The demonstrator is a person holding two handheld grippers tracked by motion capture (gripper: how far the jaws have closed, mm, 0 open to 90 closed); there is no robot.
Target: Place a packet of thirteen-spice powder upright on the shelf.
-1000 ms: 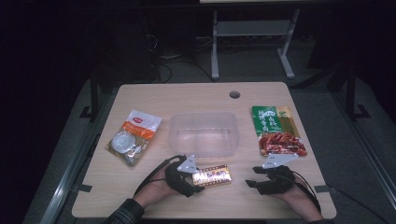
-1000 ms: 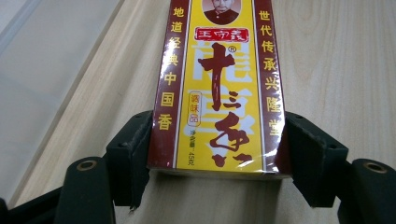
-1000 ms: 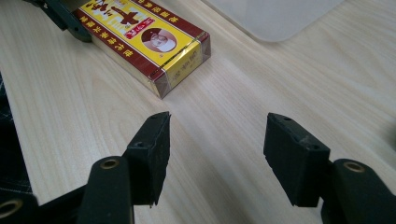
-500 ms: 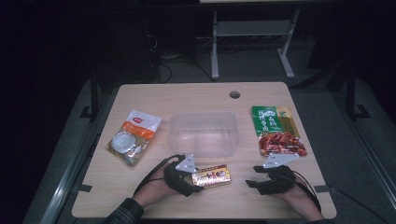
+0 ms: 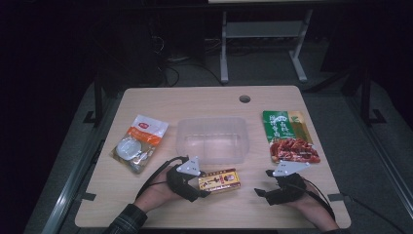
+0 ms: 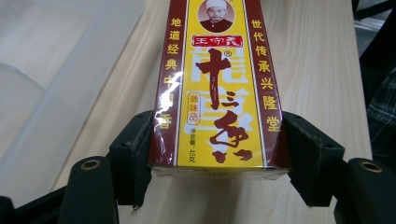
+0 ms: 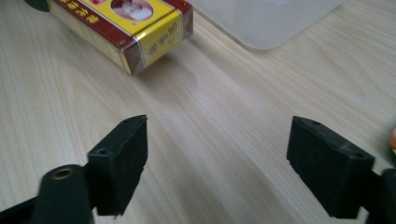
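My left gripper (image 5: 197, 187) has its jaws pressed on both long sides of a yellow-and-maroon box (image 6: 215, 88) printed with Chinese characters, lying flat on the table (image 5: 195, 105) just before the clear tub (image 5: 212, 139). I see my right gripper (image 7: 217, 163) gaping wide, holding nothing.

dim room, grey floor (image 5: 389, 161), white metal stand (image 5: 263, 34) behind wooden table (image 5: 204, 100)

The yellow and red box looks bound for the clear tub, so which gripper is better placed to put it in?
Left. The left gripper is already closed on the yellow and red box, beside the clear tub. The right gripper is open over bare table.
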